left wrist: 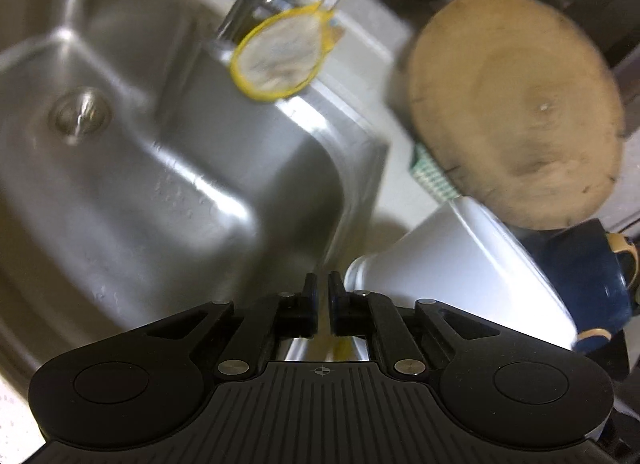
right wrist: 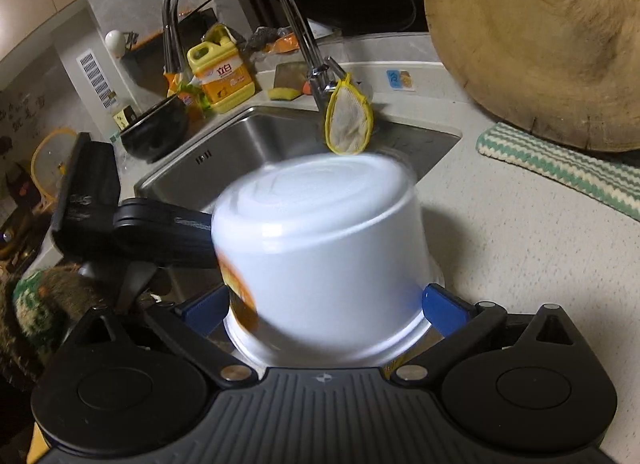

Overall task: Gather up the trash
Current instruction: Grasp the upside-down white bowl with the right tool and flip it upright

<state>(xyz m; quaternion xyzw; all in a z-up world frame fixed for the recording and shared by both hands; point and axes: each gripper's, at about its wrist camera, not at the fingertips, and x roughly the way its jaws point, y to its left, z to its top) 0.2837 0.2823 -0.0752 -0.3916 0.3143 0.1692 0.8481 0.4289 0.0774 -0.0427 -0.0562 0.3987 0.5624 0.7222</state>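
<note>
A white foam bowl with an orange print stands upside down on the counter at the sink's near corner, blurred. My right gripper is open wide, and its blue pads flank the bowl's rim on both sides. My left gripper reaches in from the left, with its tip hidden behind the bowl. In the left wrist view that gripper is shut over the sink's edge. No object shows between its fingers, and the bowl lies just to their right.
A steel sink lies ahead, and a yellow-rimmed mesh strainer hangs from its faucet. A round wooden board rests on a green striped cloth at right. Behind the sink stand a yellow detergent bottle and a black bowl.
</note>
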